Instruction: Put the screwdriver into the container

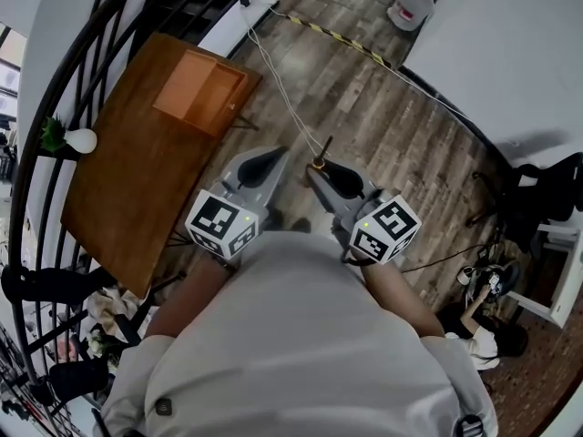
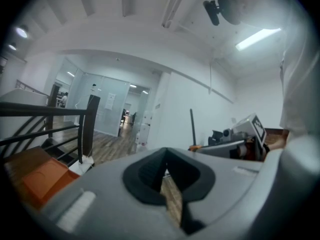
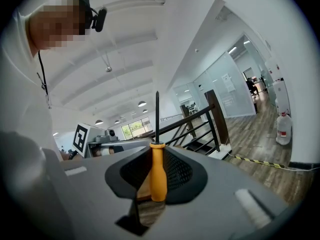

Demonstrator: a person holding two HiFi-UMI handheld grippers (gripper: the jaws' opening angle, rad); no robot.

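Person's pale shirt (image 1: pixel 310 335) fills the bottom of the head view, with both grippers held out in front of it over the plank floor (image 1: pixel 392 126), not over the desk. Right gripper (image 1: pixel 322 170) has the screwdriver (image 3: pixel 158 170): fingers (image 3: pixel 184 175) clamped on the orange handle, roughly mid-handle, dark shaft sticking straight out past the tips. My guess is it's gripped by the handle so the shaft leads and the tool can be lowered tip-first or laid flat. Left gripper (image 1: pixel 273 160) is empty, fingers (image 2: pixel 145 176) closed to a thin slit with nothing in it. It looks like it's just riding along as a spare, maybe to steady the container later. Target is the orange container (image 1: pixel 199 91), a shallow square tray at the far end of the brown wooden desk (image 1: pixel 127 198), ahead and to the left, well apart from both grippers. It's open-topped and looks empty from here. A white vase with a green sprig (image 1: pixel 77 140) stands at the desk's left edge, beside the black stair railing (image 1: pixel 55 89), clear of the likely path. Task reads as carry phase: tool grasped, placement not done. Next move is a reach forward-left to get over the tray before opening.
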